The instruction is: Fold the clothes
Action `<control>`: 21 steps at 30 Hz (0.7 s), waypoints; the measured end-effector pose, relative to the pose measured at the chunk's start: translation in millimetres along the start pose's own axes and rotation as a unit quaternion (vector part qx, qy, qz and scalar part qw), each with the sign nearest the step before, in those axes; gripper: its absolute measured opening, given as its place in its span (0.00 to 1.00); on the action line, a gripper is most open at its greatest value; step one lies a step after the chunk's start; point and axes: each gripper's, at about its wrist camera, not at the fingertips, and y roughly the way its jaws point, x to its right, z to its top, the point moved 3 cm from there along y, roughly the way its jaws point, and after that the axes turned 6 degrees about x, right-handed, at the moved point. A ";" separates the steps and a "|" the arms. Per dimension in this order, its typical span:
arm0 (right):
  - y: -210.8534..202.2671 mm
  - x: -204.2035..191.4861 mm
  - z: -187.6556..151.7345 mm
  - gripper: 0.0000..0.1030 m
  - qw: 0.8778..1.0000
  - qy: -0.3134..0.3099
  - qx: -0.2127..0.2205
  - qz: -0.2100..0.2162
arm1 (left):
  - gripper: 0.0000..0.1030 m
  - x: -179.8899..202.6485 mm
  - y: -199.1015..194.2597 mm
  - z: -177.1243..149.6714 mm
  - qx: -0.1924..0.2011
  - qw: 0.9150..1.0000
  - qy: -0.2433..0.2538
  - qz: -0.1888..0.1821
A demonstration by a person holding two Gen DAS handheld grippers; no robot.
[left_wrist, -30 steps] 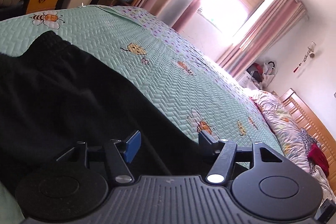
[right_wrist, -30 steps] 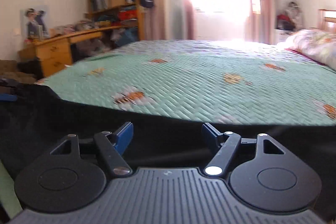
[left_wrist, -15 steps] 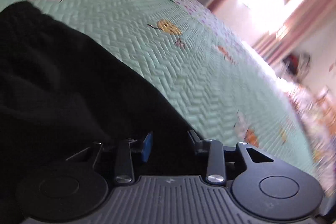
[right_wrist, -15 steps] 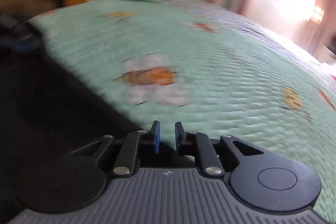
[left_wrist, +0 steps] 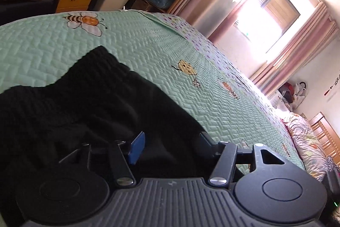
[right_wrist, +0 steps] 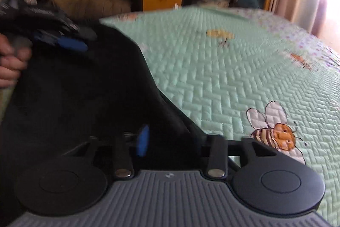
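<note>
Garment: black garment (left_wrist: 85,99) lies bunched at the near left of the green quilt (left_wrist: 148,46).
Left claw (left_wrist: 170,142): jaws opening; cloth between, unpinched.
Right claw (right_wrist: 176,139): jaws apart over the near hem, gripping nothing.
Risk: if I pinch one layer only, the fold drags crooked.

We note the left gripper (left_wrist: 170,143): black ribbed housing, two round black discs, silver screw heads on the linkage arms, one blue finger pad (left_wrist: 137,147); the right gripper (right_wrist: 174,142) matches it; a bare hand (right_wrist: 10,63), no sleeve visible.
</note>
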 end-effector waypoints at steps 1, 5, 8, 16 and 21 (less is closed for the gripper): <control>8.6 8.9 4.3 0.14 1.000 0.016 -0.004 -0.004 | 0.55 -1.0 -1.7 -1.2 0.000 1.000 0.003 -0.005; 16.2 24.2 17.1 0.20 0.998 0.064 -0.001 -0.020 | 0.55 0.8 -4.4 -6.0 0.005 0.999 0.034 -0.013; -7.6 12.3 17.0 0.36 0.997 0.079 0.016 -0.016 | 0.59 0.5 -17.8 -4.8 0.016 0.999 0.030 -0.042; -19.7 -8.7 33.9 0.77 0.988 0.100 0.111 0.034 | 0.75 -20.1 -60.1 12.2 0.083 0.996 0.001 -0.041; 8.5 -6.6 17.2 0.50 0.993 0.104 0.016 -0.049 | 0.46 -61.6 -48.0 14.9 0.068 0.997 -0.013 0.015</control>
